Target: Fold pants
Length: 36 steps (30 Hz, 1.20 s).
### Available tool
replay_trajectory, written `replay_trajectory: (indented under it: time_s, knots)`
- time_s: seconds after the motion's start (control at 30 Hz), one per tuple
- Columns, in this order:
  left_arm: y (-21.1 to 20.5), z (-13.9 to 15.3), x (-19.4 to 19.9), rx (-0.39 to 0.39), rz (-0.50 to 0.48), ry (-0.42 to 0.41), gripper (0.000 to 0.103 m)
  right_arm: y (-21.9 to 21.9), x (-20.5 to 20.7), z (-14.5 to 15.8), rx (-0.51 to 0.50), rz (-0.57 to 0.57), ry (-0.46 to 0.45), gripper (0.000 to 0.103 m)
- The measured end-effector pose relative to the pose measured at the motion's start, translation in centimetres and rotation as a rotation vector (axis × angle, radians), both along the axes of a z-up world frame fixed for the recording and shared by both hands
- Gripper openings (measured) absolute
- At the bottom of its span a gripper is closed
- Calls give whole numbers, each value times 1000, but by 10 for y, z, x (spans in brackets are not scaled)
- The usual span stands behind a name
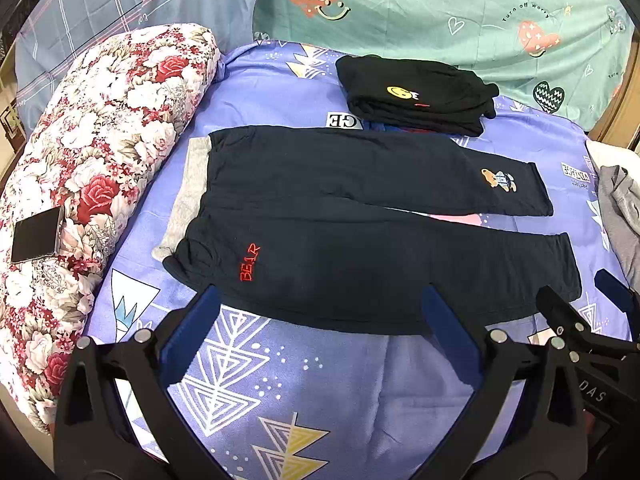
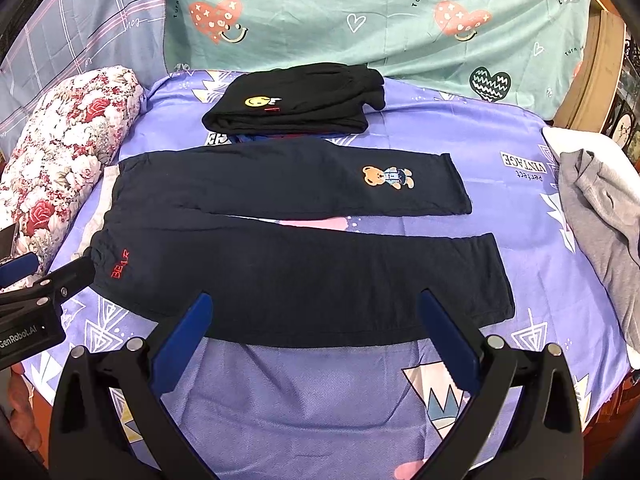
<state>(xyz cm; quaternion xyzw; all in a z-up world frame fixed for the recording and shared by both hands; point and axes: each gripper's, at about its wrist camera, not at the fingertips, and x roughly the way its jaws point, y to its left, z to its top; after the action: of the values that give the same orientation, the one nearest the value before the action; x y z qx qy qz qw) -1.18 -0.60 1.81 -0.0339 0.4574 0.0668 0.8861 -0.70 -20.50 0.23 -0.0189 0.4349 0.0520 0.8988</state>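
Observation:
Dark navy pants (image 1: 340, 240) lie flat on the purple bedsheet (image 1: 320, 380), waist at the left, both legs spread to the right. They carry red "BEAR" stitching near the waist and a bear patch on the far leg, and show in the right wrist view (image 2: 300, 272) too. My left gripper (image 1: 320, 300) is open and empty, hovering at the near edge of the pants. My right gripper (image 2: 312, 304) is open and empty, at the near leg's edge. The right gripper shows at the right edge of the left view (image 1: 568, 316); the left gripper shows at the left edge of the right view (image 2: 52, 284).
A folded pile topped by black pants with a smiley patch (image 1: 416, 96) lies behind the navy pants. A floral quilt roll (image 1: 92, 184) with a phone (image 1: 36, 236) on it runs along the left. Grey clothing (image 2: 600, 216) lies at the right. A grey garment (image 1: 188, 200) peeks from under the waistband.

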Motion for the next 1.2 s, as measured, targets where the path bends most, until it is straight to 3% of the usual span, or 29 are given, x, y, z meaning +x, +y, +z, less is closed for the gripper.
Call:
replay_trajectory:
  time_s: [1.2]
  knots:
    - [-3, -2, 3, 12, -12, 10, 101, 4, 2, 1, 5, 23, 10, 102]
